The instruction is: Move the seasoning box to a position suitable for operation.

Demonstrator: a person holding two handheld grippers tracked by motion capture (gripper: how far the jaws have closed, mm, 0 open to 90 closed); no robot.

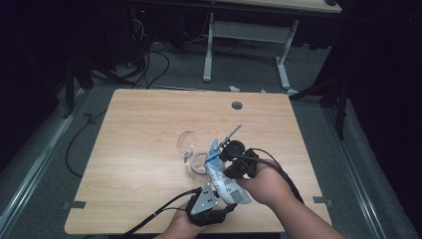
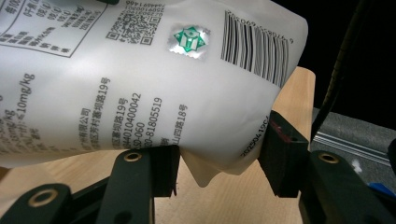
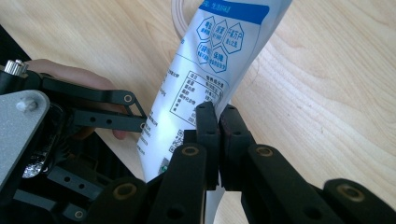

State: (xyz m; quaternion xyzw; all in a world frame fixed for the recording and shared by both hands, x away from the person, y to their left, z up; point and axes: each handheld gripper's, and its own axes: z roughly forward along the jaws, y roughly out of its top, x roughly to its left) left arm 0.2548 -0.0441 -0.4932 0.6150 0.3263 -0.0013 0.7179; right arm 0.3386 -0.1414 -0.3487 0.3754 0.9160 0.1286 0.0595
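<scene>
A white pouch (image 1: 222,180) with blue print and a barcode is held up over the table's near edge between both grippers. My left gripper (image 1: 225,206) is shut on the pouch's bottom end. In the left gripper view the pouch (image 2: 140,84) bulges between the two pads of my left gripper (image 2: 222,163). My right gripper (image 1: 225,164) comes in from the right and pinches the pouch partway up. In the right gripper view the jaws of my right gripper (image 3: 219,116) are pressed together on the pouch (image 3: 210,70) along its edge.
Beyond the pouch, a clear plastic cup (image 1: 188,142) lies on the wooden table (image 1: 139,149), with a second clear ring (image 1: 199,162) beside it. A thin metal stick (image 1: 234,130) pokes up behind the right gripper. A cable hole (image 1: 237,105) sits near the far edge.
</scene>
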